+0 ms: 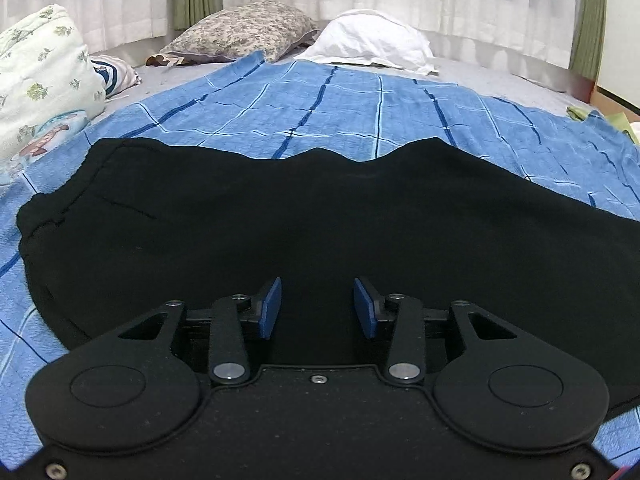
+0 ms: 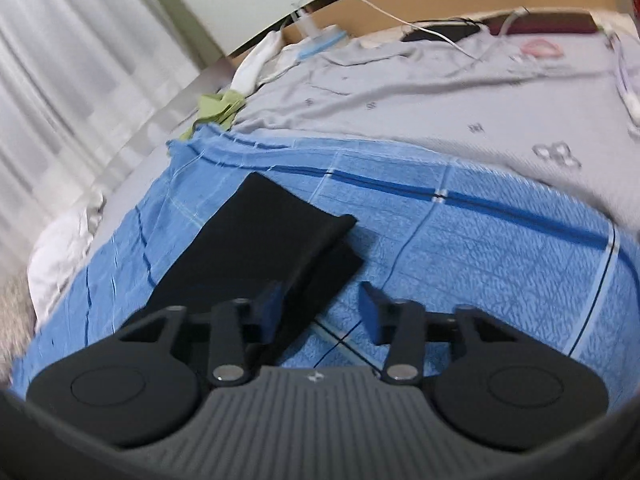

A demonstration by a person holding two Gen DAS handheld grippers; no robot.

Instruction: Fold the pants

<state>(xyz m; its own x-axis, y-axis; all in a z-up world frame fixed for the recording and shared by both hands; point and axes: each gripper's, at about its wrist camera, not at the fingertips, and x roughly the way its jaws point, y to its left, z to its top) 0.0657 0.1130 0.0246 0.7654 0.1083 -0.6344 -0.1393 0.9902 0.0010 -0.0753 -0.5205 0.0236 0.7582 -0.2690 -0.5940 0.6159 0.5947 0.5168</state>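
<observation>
The black pants lie across a blue checked blanket on the bed, waistband end at the left. My left gripper is open and empty, just above the near part of the pants. In the right wrist view the two stacked leg ends of the pants lie on the blanket. My right gripper is open and empty, low over the near edge of the legs; its left finger is over the cloth and its right finger over the blanket.
A floral pillow, a white pillow and a printed quilt lie at the far side by the curtains. A grey sheet with cables, a green cloth and small items lies beyond the blanket.
</observation>
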